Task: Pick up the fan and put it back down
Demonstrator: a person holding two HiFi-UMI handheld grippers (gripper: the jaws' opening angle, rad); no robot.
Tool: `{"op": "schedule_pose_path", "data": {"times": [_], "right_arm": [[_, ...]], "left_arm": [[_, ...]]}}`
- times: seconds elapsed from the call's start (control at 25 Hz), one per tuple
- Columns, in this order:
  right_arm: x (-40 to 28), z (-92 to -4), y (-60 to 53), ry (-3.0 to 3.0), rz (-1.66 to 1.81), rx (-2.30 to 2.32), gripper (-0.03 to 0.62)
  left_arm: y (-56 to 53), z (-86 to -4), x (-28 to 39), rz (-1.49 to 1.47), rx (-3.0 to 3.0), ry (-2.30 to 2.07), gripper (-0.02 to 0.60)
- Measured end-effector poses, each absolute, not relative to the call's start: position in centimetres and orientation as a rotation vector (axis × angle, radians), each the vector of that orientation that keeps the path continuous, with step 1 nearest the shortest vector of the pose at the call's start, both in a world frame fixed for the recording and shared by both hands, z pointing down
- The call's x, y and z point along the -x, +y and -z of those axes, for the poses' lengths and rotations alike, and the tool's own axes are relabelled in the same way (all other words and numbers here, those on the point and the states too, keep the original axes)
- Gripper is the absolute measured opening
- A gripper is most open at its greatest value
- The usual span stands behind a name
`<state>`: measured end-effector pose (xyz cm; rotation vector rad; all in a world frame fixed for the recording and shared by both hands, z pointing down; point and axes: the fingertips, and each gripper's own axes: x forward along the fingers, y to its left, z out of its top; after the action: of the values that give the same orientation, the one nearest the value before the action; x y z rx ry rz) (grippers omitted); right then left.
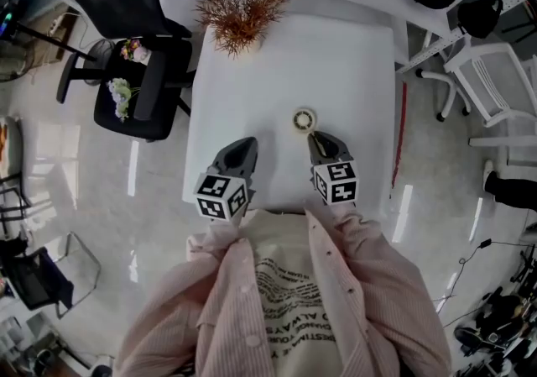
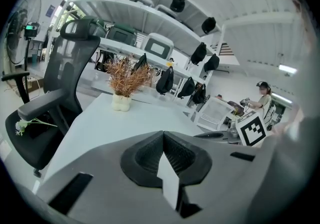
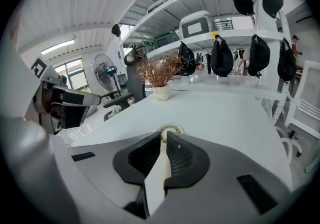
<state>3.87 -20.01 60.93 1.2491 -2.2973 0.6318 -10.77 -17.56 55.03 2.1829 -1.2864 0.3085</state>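
The small round thing lying flat on the desk [image 1: 352, 73], just beyond the tips of the right tongs [image 3: 163, 140], I take for the fan [image 1: 304, 120], though it is too small to be sure; it lies apart from both tongs, and nothing holds it. The right tongs are drawn nearly together with only a sliver between the pads, and nothing is in it; the left tongs [image 2: 163, 135] are closed tip to tip, also on nothing, off to the fan's left. The dried plant [image 1: 242, 14] stands well beyond both.

If a pick is still to come, the risk lies in the fan's low, flat shape; pads that close on the rim alone may skid it across the smooth desk or let it tip out mid-lift; a release from too high could send it rolling towards the desk's edge.
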Motion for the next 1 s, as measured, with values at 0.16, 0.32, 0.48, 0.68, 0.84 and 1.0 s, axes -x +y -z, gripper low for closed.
{"op": "schedule_pose_path", "data": {"times": [0.16, 0.32, 0.48, 0.68, 0.84, 1.0], "right_arm": [[-4.0, -58.2, -19.9, -2.352, -0.622, -1.267, 0.011], [-4.3, -55.4, -20.0, -2.407, -0.601, -1.283, 0.008], [-4.4, -52.5, -20.1, -2.474, -0.587, -1.295, 0.003], [-4.9, -49.2, -20.6, -2.554, -0.584, -1.347, 0.002], [-5.6, -46.2, -21.1, -2.627, -0.567, -1.405, 0.002], [-6.7, -44.0, -21.4, -2.678, -0.528, -1.461, 0.001]], "left_arm": [[-18.1, -53.2, 9.9, -0.279, -2.242, -1.274, 0.002], [-18.4, -51.1, 9.2, -0.239, -2.298, -1.267, 0.002], [-18.7, -49.1, 9.0, -0.21, -2.346, -1.274, 0.002], [-18.8, -46.8, 8.9, -0.157, -2.388, -1.297, 0.002], [-19.3, -44.6, 9.4, -0.112, -2.432, -1.354, 0.002], [-19.5, -42.8, 9.8, -0.07, -2.463, -1.402, 0.002]]}}
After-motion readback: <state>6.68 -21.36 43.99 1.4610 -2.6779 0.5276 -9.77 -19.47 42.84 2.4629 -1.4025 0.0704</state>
